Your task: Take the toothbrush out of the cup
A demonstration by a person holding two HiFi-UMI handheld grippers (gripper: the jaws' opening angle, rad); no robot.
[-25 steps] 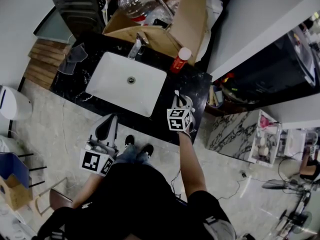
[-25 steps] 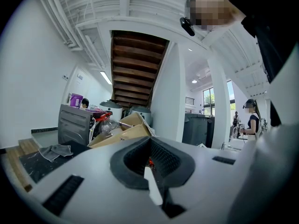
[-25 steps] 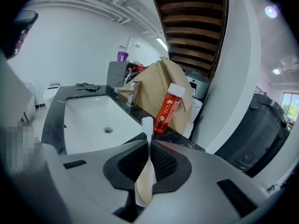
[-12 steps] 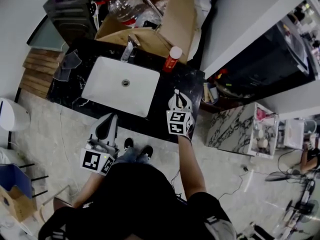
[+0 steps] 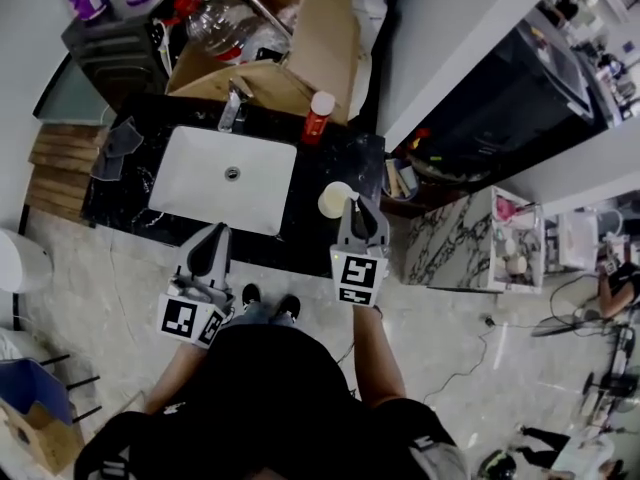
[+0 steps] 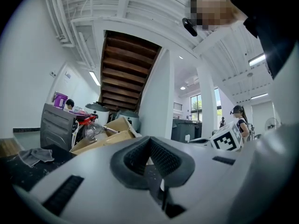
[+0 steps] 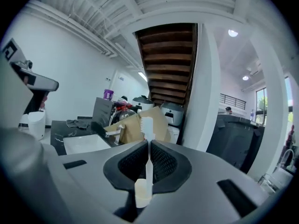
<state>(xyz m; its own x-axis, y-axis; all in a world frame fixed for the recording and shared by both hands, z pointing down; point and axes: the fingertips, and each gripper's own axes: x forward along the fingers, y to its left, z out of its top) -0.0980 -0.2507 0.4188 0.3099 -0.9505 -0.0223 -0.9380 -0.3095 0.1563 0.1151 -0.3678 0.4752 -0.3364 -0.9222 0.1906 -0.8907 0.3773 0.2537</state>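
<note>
The white toothbrush (image 7: 148, 164) is clamped between the right gripper's (image 7: 148, 144) 2 jaws, with its bristled head pointing out past them. The pale round cup (image 5: 335, 200) stands upright on the black counter (image 5: 345, 163), right of the sink (image 5: 200, 183).

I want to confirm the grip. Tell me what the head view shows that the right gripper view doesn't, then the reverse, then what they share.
Head view only: the cup standing on the dark counter, right at the tip of the right claw. Right gripper view only: the toothbrush clamped between the closed jaws, bristles pointing away from the camera. Both: the white sink and the cardboard box behind it.
</note>
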